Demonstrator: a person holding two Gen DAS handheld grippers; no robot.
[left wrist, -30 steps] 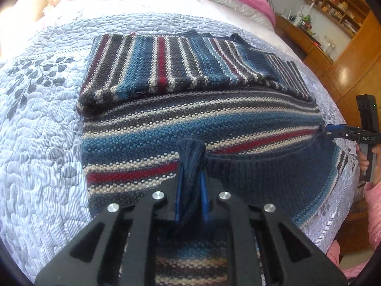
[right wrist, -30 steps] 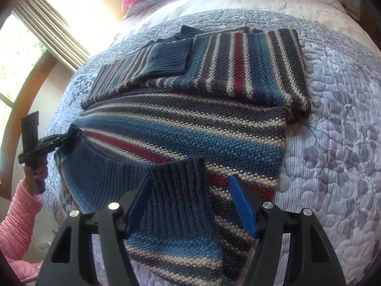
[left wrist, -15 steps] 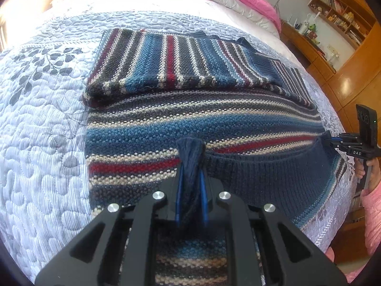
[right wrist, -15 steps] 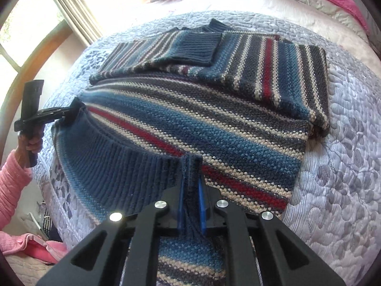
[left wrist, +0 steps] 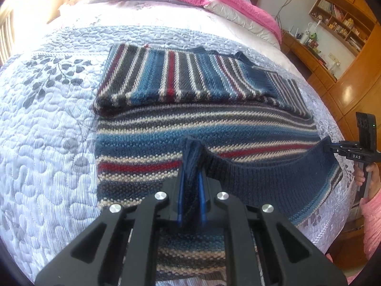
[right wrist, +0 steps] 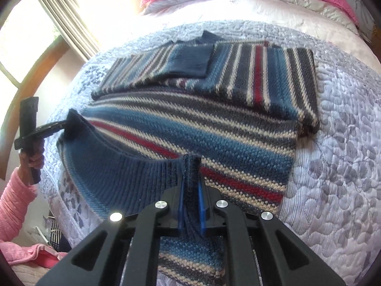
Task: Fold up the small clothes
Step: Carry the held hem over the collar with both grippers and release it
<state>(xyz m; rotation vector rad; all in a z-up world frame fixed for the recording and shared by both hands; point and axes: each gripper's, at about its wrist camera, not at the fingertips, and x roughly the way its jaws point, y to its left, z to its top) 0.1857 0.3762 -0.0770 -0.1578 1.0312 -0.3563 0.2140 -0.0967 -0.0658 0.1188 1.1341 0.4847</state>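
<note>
Left gripper [left wrist: 191,164] and right gripper [right wrist: 190,176] each pinch the striped sweater's [left wrist: 214,128] navy ribbed hem [left wrist: 273,176] above the quilted bedspread [left wrist: 52,143].

one striped sweater [left wrist: 204,124], two hand-held grippers, two pink pillows.

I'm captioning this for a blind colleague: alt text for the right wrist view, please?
The right gripper has its jaws shut on the navy ribbed hem of a striped sweater on a quilted bed. At far left, the left gripper pinches the same hem.
</note>
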